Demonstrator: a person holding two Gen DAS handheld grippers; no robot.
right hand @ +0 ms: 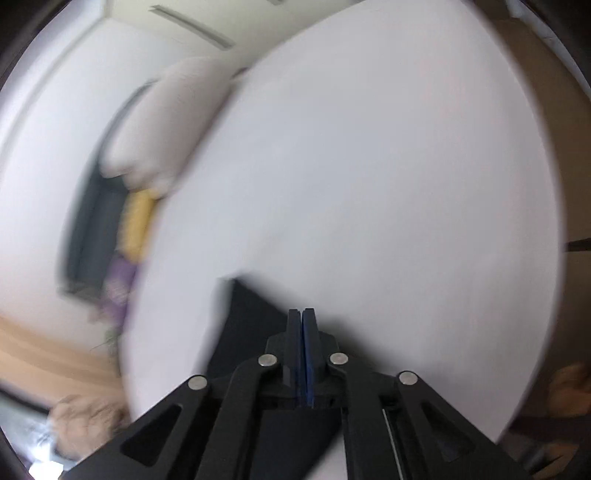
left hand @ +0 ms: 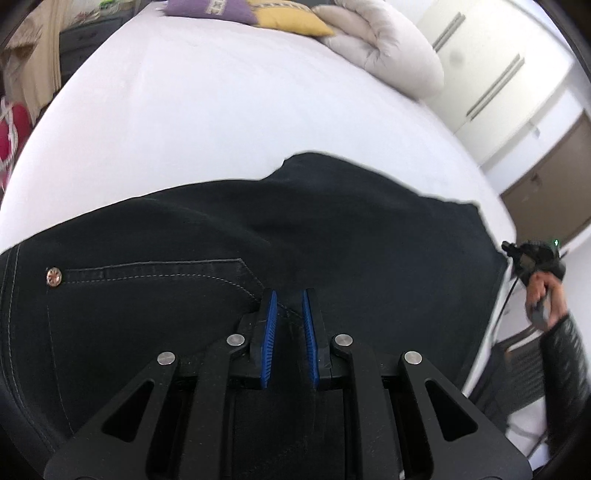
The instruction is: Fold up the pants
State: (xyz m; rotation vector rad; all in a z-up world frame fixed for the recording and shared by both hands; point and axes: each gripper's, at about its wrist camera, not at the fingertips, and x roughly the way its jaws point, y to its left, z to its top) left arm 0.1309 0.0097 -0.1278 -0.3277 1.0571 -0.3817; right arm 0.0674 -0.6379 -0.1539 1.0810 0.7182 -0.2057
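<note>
The black pants [left hand: 258, 236] lie spread on the white bed [left hand: 221, 122]. The left tongs [left hand: 289, 295] hover released over the pocket seam; the right tongs [right hand: 302, 314] are clenched, whether on fabric I cannot tell.

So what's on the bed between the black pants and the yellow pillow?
Nothing but bare white sheet between the pants and yellow pillow, in the left wrist view.

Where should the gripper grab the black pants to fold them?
Probably the near edge of the pants, close to the pocket seam, where the left gripper sits over the cloth with its jaws open. Come from the near side, sliding one finger under: the cloth lies flat on the bed, so only an edge gives a grip.
</note>
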